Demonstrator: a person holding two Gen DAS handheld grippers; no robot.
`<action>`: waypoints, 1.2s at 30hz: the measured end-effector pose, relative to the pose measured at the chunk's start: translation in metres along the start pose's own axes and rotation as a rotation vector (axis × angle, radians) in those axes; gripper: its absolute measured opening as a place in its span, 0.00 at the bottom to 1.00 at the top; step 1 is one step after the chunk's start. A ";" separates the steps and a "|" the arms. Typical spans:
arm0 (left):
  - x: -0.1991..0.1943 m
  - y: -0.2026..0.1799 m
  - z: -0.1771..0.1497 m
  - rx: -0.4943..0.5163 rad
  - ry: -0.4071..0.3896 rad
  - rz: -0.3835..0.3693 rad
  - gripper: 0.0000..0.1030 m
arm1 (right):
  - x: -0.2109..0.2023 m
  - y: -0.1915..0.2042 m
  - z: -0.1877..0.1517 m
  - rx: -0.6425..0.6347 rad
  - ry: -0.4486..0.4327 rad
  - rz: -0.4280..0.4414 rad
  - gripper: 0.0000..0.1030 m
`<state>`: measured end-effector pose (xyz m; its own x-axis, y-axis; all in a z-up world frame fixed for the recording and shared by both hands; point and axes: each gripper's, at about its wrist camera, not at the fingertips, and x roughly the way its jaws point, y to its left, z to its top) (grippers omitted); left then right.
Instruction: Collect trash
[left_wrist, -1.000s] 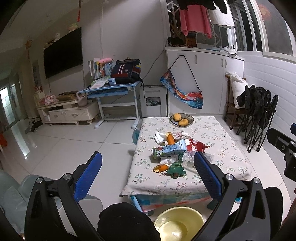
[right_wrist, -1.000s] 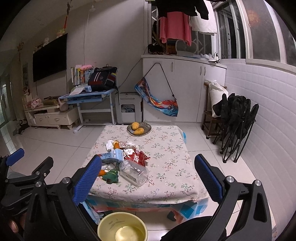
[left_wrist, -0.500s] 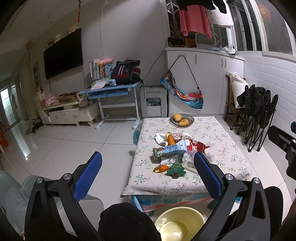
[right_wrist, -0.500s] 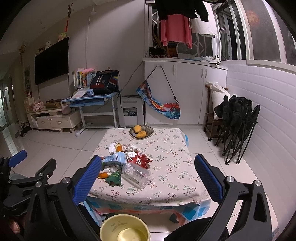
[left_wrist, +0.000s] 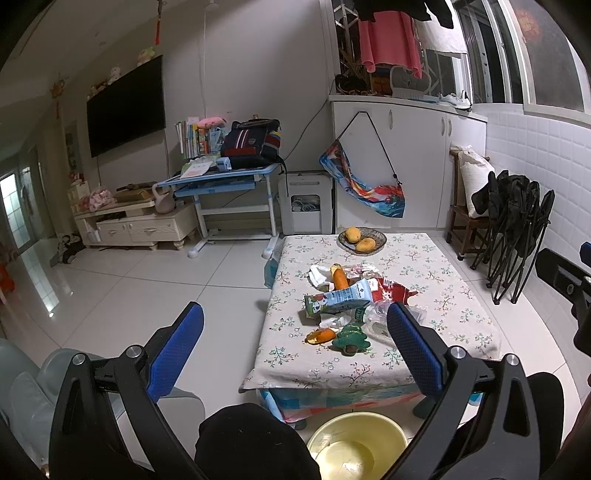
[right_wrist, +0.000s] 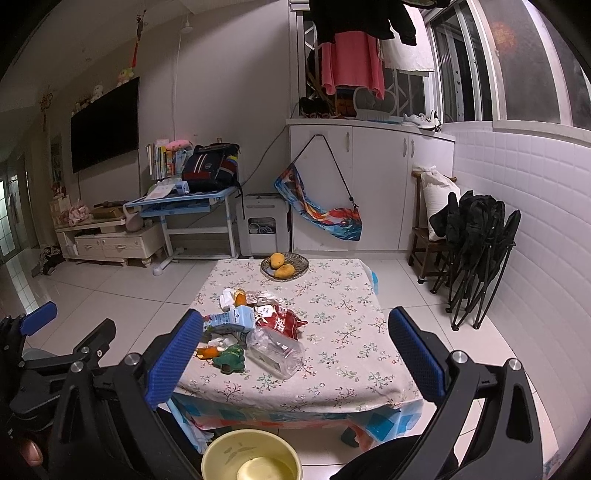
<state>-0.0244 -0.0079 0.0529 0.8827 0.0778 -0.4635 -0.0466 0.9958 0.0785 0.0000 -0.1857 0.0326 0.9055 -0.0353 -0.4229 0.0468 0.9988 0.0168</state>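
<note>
Right wrist view shows me both grippers, left gripper (left_wrist: 291, 347) and right gripper (right_wrist: 293, 347), with jaws spread wide and empty, well apart from the trash pile (right_wrist: 255, 328) on the low table (right_wrist: 351, 295), so I judge collecting is not started and next I must approach the clear plastic bottle (right_wrist: 275, 350), with the yellow basin (right_wrist: 251, 459) waiting below.

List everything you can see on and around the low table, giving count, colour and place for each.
table: one, floral cloth, room centre
basket: one, dark, table's far end
mangoes: two, yellow, in basket
carton: one, blue-white, lying in the pile
red wrapper: one, beside carton
bottle: one, clear, on its side
green toy: one, near front edge
peel: orange, left of toy
basin: one, yellow, floor before table
left gripper: open, blue pads
right gripper: open, blue pads
</note>
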 end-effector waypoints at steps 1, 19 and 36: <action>0.000 0.000 0.000 0.001 -0.001 0.001 0.93 | 0.000 0.000 0.000 0.000 0.000 0.001 0.94; 0.016 -0.001 0.004 -0.008 0.042 -0.028 0.93 | 0.021 0.004 -0.007 0.005 0.016 0.039 0.94; 0.150 0.002 -0.033 -0.020 0.203 -0.105 0.93 | 0.138 -0.014 -0.068 -0.062 0.243 0.083 0.94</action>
<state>0.0924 0.0076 -0.0454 0.7709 -0.0207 -0.6366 0.0297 0.9996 0.0035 0.0954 -0.2024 -0.0871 0.7768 0.0490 -0.6278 -0.0561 0.9984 0.0085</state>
